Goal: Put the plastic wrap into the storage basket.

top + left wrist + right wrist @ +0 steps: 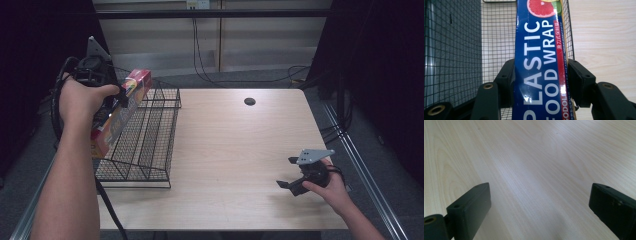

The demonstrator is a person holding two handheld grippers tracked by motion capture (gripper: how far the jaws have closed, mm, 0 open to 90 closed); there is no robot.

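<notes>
A long blue and red box of plastic food wrap hangs over the black wire basket at the table's left side. My left gripper is shut on the box about midway along it. In the left gripper view both black jaws press the sides of the plastic food wrap box, with the wire basket below. My right gripper rests low over the table near the front right, jaws wide apart with nothing between them. The right gripper faces bare wood.
The light wooden table has a small dark round hole near its far edge. Cables trail on the floor beyond the table. Dark curtains stand at both sides.
</notes>
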